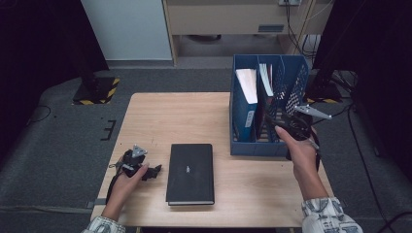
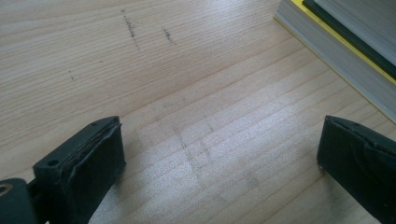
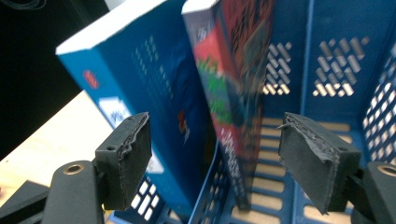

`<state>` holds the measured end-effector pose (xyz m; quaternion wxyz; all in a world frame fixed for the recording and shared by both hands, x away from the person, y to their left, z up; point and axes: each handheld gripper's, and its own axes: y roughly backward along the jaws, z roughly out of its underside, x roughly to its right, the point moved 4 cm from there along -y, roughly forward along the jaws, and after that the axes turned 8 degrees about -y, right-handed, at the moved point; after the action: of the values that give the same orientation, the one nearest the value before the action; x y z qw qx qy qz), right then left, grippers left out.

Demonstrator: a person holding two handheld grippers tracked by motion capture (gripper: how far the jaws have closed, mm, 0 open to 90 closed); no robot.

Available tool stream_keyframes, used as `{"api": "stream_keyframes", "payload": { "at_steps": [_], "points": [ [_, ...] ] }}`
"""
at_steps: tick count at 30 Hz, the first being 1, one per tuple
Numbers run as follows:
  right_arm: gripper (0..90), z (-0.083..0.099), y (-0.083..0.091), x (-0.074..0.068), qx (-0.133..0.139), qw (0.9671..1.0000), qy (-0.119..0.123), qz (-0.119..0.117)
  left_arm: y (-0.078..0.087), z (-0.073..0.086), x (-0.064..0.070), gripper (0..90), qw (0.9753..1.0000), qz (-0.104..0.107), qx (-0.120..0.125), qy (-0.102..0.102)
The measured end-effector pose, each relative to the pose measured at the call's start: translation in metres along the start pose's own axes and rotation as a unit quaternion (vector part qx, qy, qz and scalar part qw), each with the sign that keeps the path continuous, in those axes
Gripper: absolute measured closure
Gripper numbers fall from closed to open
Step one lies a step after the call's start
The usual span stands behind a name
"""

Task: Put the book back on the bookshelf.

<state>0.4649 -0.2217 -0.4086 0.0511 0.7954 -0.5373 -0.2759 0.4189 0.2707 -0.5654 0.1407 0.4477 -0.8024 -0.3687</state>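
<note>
1. Hovering at the blue file rack [image 1: 243,145], the right gripper [image 3: 215,163] is spreading its jaws wide around a colourful book [image 3: 233,84] standing in a middle compartment, gripping nothing.
2. Resting low over the table [image 1: 160,116], the left gripper [image 2: 219,158] is gaping wide and empty, just beside the black book [image 1: 190,172] lying flat.

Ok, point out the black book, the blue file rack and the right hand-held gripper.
black book [image 1: 190,172], high view, middle of its cover.
blue file rack [image 1: 256,148], high view, front wall.
right hand-held gripper [image 3: 215,161], right gripper view, midway between fingertips.
</note>
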Motion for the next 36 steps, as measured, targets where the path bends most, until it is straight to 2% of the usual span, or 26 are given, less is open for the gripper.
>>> {"api": "stream_keyframes", "payload": {
  "at_steps": [7,14,17,20,26,31,36],
  "points": [
    [25.2,0.031,0.001,-0.002,-0.008,0.9995,-0.018,-0.025,0.000,0.000,0.000,0.0,1.0000,0.000,0.000,0.000],
    [24.5,0.055,0.001,-0.011,-0.016,0.9980,-0.027,-0.055,0.000,0.000,0.000,0.0,1.0000,0.000,0.001,0.000],
    [23.7,0.063,0.000,-0.017,-0.017,0.9977,-0.019,-0.063,0.000,0.000,0.000,0.0,1.0000,0.000,0.001,0.000],
    [22.9,0.073,0.000,-0.025,-0.026,0.9976,0.003,-0.065,0.000,0.000,0.000,0.0,1.0000,-0.001,0.002,0.001],
    [20.8,0.095,-0.003,-0.048,-0.052,0.9950,0.033,-0.078,0.001,0.001,0.000,0.6,1.0000,0.002,0.000,-0.001],
    [18.5,0.115,-0.009,-0.070,-0.076,0.9909,0.065,-0.089,0.005,0.000,-0.001,4.0,1.0000,0.006,-0.003,0.006],
    [14.3,0.132,-0.020,-0.089,-0.108,0.9849,0.089,-0.101,0.013,-0.004,-0.004,5.8,0.9998,0.007,0.014,0.013]
  ]
}}
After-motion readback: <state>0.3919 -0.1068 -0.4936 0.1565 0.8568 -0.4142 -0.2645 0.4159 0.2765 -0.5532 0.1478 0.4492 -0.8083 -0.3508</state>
